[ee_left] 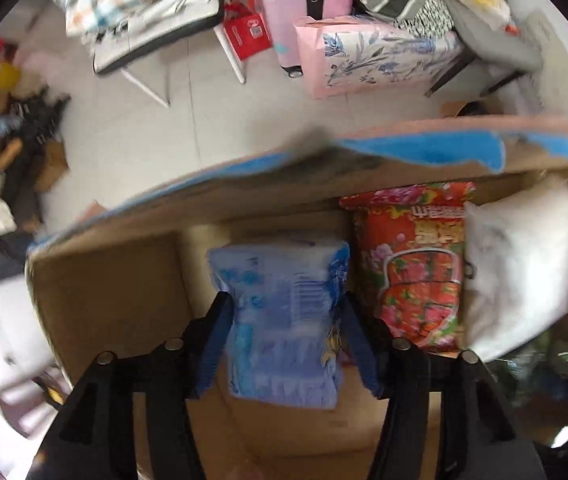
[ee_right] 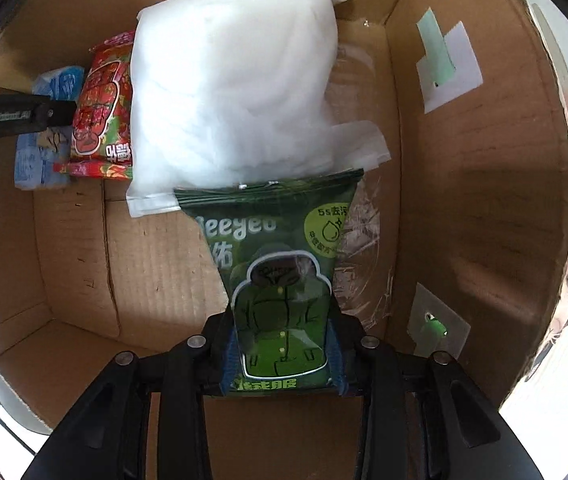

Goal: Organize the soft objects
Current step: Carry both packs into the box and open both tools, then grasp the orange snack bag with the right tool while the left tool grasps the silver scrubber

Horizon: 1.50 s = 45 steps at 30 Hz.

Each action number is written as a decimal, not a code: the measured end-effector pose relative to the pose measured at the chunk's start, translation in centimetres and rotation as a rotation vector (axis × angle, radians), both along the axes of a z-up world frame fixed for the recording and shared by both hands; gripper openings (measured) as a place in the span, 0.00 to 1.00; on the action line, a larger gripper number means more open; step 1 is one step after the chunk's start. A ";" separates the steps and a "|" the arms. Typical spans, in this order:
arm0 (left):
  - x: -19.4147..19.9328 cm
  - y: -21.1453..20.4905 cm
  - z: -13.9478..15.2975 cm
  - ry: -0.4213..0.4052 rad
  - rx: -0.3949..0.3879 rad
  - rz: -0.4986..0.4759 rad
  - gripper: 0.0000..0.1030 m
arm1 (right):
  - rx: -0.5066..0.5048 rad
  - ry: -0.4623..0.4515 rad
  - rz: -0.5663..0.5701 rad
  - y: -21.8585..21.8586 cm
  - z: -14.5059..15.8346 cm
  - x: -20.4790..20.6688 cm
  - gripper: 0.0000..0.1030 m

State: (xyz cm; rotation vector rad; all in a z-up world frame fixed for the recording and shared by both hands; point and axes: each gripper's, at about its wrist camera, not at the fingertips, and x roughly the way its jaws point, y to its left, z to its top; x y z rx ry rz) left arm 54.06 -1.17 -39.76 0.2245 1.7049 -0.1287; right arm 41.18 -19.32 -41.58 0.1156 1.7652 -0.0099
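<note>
My left gripper [ee_left: 284, 312] is shut on a blue soft pack [ee_left: 284, 320] and holds it inside an open cardboard box [ee_left: 115, 280], left of a red floral pack [ee_left: 416, 268] and a white stuffing bag [ee_left: 524, 272]. My right gripper [ee_right: 281, 320] is shut on a green wipes pack [ee_right: 279, 276] and holds it in the same box [ee_right: 464, 200], its top edge against the white bag [ee_right: 235, 92]. The red pack [ee_right: 101, 108] and the blue pack [ee_right: 43, 148] show at the far left, with the left gripper's finger [ee_right: 15, 118] across them.
Beyond the box, the left wrist view shows a tiled floor [ee_left: 243, 120], a pink suitcase [ee_left: 296, 4], a pink floral bag [ee_left: 376, 56], folding chairs with bedding [ee_left: 139, 12] and clutter at the left [ee_left: 11, 152]. Paper labels [ee_right: 448, 68] are taped to the box's right wall.
</note>
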 end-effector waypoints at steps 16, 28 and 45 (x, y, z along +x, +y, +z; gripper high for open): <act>-8.0 3.9 15.1 -0.351 -0.101 0.129 0.97 | -0.048 -0.269 0.043 1.7 10.0 -0.7 1.00; -16.9 5.5 20.1 -0.519 -0.114 0.124 0.97 | -0.048 -0.424 -0.009 2.6 18.1 -6.3 1.00; -29.9 19.9 10.1 -0.441 0.194 0.314 0.97 | 0.240 -0.051 -0.071 15.7 6.1 -17.8 1.00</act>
